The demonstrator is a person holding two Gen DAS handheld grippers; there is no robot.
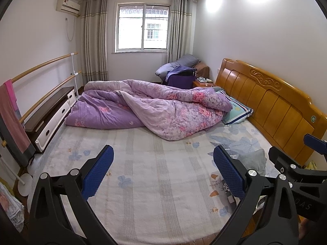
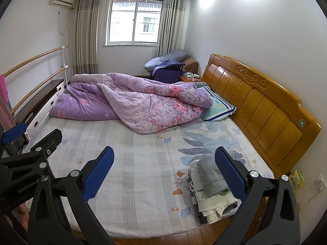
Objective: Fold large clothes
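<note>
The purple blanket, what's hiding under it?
One end of the purple blanket lies over part of a striped pillow, and the bedsheet runs under it. Anything else beneath it is covered.

White walls (image 1: 255, 30); barred window (image 1: 143, 28); wooden headboard (image 1: 265, 104)

Bed sheet (image 2: 143, 163): pale cloth, waffle-textured, matt, printed with faded flowers. Quilt (image 2: 130, 104): soft purple cloth, floral print, crumpled, matt. Folded clothes (image 2: 212, 187): grey piece looked fleecy; cream one under it smooth cloth with print. Headboard (image 2: 255, 106): orange wood, varnished, glossy, carved scroll on top. Left gripper (image 1: 163, 173) and right gripper (image 2: 164, 173): matt black plastic frames, shiny metal pivot bolts, blue pads (image 2: 98, 171) with a dimpled, rubbery-looking grip surface. Floor (image 2: 163, 238): polished wood boards.
</note>
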